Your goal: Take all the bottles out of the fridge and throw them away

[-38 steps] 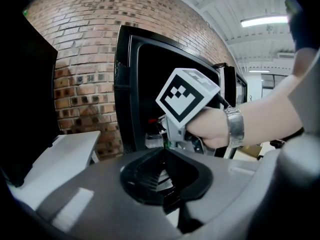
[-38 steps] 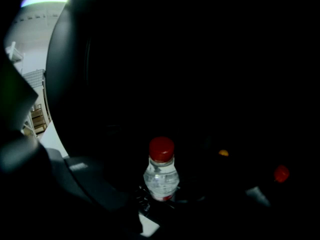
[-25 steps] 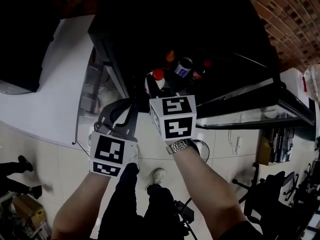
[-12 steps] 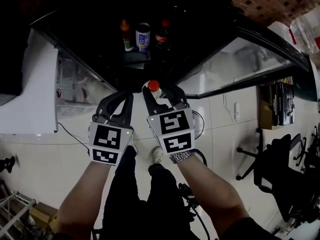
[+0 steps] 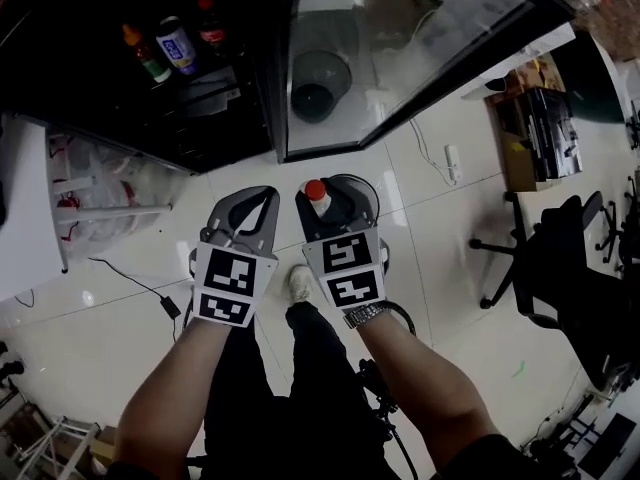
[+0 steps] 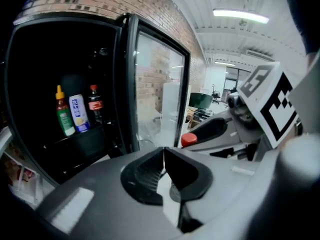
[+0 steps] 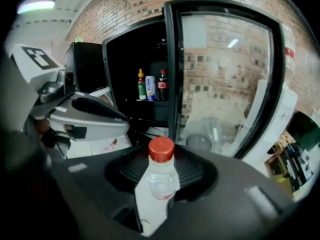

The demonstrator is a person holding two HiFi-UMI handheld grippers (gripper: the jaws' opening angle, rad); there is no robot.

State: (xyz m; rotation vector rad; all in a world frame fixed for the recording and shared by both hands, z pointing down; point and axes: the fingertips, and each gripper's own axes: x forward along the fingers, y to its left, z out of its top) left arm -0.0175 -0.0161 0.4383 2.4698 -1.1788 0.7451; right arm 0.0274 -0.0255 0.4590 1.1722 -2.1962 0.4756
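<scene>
A small clear bottle (image 5: 317, 196) with a red cap stands upright between the jaws of my right gripper (image 5: 333, 194), which is shut on it, out in front of the fridge above the floor. The right gripper view shows the same bottle (image 7: 159, 183) in that gripper (image 7: 162, 160). Close on its left, my left gripper (image 5: 268, 198) is shut and holds nothing; its pads meet in the left gripper view (image 6: 163, 156). Three more bottles (image 5: 180, 44) stand on a shelf inside the dark open fridge (image 5: 90, 78), also seen as bottles (image 6: 78, 113) and bottles (image 7: 150, 87).
The fridge's glass door (image 5: 420, 48) stands open ahead of the grippers. A grey bin (image 5: 318, 83) shows through the glass. A white counter (image 5: 25, 248) is at the left, office chairs (image 5: 560, 268) at the right. The person's legs and shoes (image 5: 298, 284) are below.
Both grippers have drawn back and down from the fridge, the right one bringing the red-capped bottle out. The fridge opening now lies at upper left and the glass door ahead.
</scene>
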